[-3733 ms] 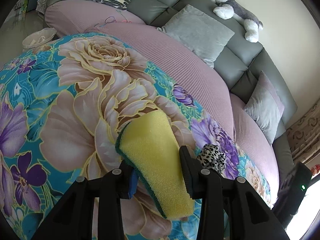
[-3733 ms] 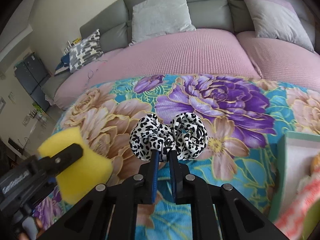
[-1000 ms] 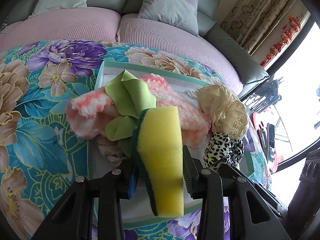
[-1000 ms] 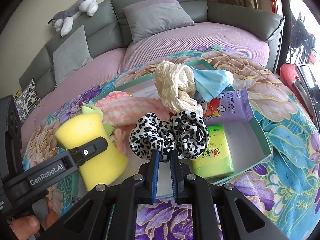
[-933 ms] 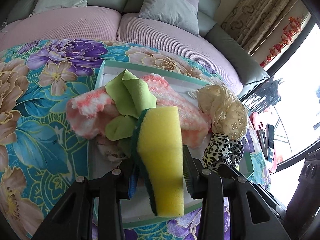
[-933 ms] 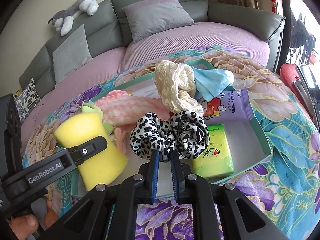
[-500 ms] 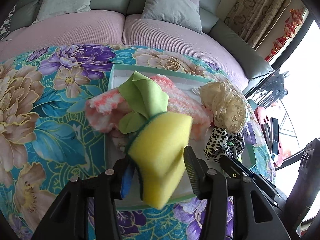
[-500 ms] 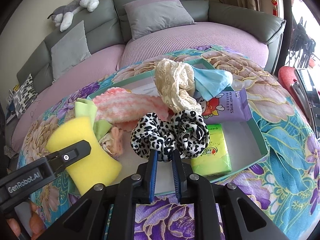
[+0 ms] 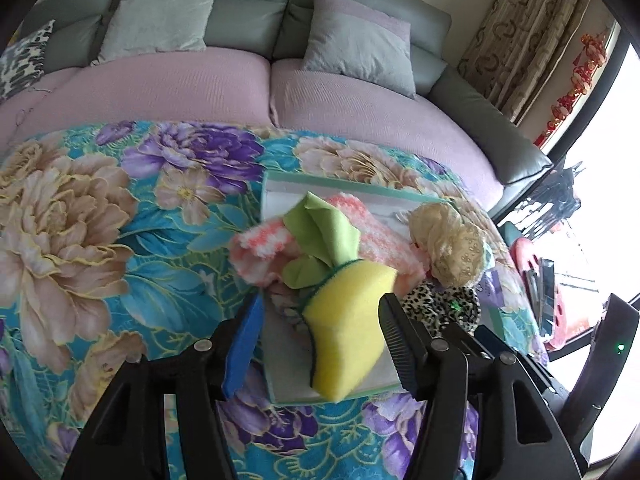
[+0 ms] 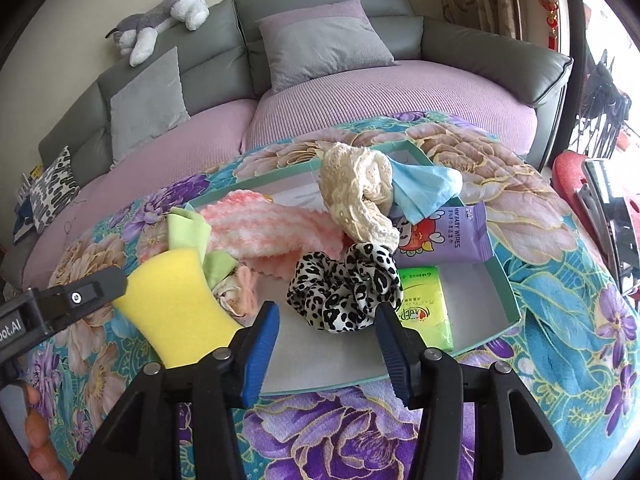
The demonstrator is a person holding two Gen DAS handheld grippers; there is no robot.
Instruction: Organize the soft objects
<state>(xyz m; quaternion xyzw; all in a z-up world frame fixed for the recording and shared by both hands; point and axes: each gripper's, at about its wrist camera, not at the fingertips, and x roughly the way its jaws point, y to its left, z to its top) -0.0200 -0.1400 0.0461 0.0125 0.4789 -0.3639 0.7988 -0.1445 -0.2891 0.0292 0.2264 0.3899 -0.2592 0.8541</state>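
Note:
A teal-rimmed tray (image 10: pixel 505 273) (image 9: pixel 340 182) sits on the floral cloth. My left gripper (image 9: pixel 320 340) hangs over its near left corner with its jaws opening. A yellow sponge (image 9: pixel 347 330) (image 10: pixel 172 312) leans tilted between them, against the right finger and clear of the blue left pad. My right gripper (image 10: pixel 326 320) is at the tray's near edge, its jaws opening too. The leopard-print scrunchie (image 10: pixel 344 292) (image 9: pixel 444 306) lies free on the tray floor just beyond its fingertips.
The tray also holds a pink fluffy cloth (image 10: pixel 264 228), a green cloth (image 9: pixel 324 232), a cream lace piece (image 10: pixel 356 196), a blue cloth (image 10: pixel 428 188), purple baby wipes (image 10: pixel 444 236) and a green tissue pack (image 10: pixel 424 304). A grey-and-pink sofa (image 10: pixel 360 88) curves behind.
The right jaws have spread and let the scrunchie drop onto the tray floor. The left jaws have widened, the sponge has tipped over loose, and the left gripper has drawn up and back.

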